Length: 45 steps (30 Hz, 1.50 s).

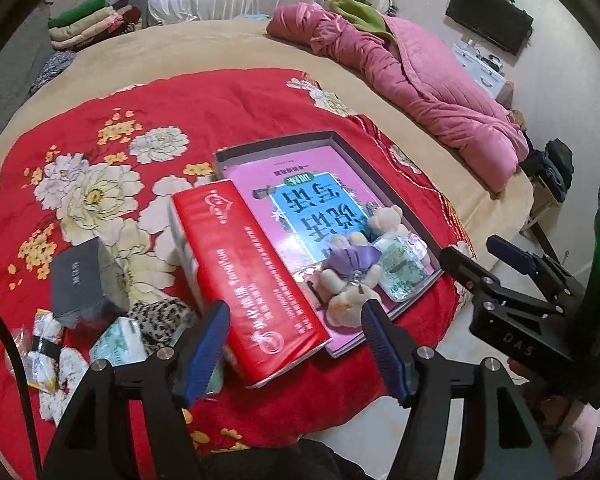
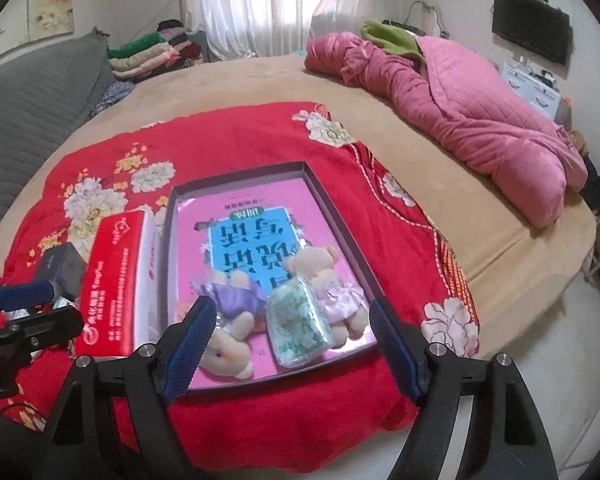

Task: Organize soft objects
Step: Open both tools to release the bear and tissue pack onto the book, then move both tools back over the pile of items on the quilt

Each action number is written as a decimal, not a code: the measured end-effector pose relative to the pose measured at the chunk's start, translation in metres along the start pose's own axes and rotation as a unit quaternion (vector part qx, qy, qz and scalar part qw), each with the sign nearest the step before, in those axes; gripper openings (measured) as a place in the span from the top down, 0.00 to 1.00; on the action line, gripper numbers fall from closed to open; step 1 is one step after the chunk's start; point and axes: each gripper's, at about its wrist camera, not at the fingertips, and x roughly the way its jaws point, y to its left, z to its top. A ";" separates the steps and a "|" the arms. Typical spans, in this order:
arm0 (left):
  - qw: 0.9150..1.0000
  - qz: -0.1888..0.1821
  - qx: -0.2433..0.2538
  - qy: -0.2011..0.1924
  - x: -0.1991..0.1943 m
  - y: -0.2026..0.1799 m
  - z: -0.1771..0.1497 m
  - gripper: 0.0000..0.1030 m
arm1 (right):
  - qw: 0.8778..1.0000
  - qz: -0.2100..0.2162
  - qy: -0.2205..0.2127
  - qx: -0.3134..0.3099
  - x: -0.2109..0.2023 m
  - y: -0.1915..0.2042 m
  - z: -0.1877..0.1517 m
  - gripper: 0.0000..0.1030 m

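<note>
A shallow dark tray [image 2: 332,204] with a pink book inside lies on the red floral cloth [image 2: 236,136]. In it lie a bear in a purple dress [image 2: 232,312], a bear in a pink dress [image 2: 332,280] and a green tissue pack [image 2: 298,326]. The same tray [image 1: 364,156], purple bear [image 1: 350,280] and tissue pack [image 1: 400,266] show in the left wrist view. My right gripper [image 2: 292,344] is open and empty just in front of the toys. My left gripper [image 1: 296,348] is open and empty over a red tissue box [image 1: 252,280], also in the right wrist view [image 2: 116,280].
Left of the red box lie a dark small box [image 1: 78,276], a leopard-print cloth [image 1: 160,320], a green tissue pack [image 1: 118,340] and small packets [image 1: 40,344]. A pink quilt [image 2: 460,112] lies on the beige bed at the right. Folded clothes [image 2: 148,56] are stacked at the back.
</note>
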 end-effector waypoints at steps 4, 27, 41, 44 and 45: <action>1.000 0.004 -0.009 -0.010 -0.012 0.011 -0.003 0.34 | 1.000 0.002 -0.008 -0.003 -0.010 0.009 0.004 0.22; 0.996 0.049 -0.055 -0.042 -0.064 0.084 -0.034 0.34 | 0.994 0.081 -0.068 -0.008 -0.056 0.077 0.022 0.22; 0.984 0.101 -0.130 -0.075 -0.123 0.173 -0.052 0.34 | 0.989 0.115 -0.074 -0.058 -0.066 0.140 0.030 0.22; 0.979 0.112 -0.149 -0.080 -0.134 0.196 -0.060 0.34 | 0.987 0.120 -0.077 -0.072 -0.070 0.152 0.031 0.22; 0.978 0.113 -0.157 -0.080 -0.137 0.203 -0.062 0.34 | 0.987 0.122 -0.078 -0.075 -0.071 0.156 0.031 0.22</action>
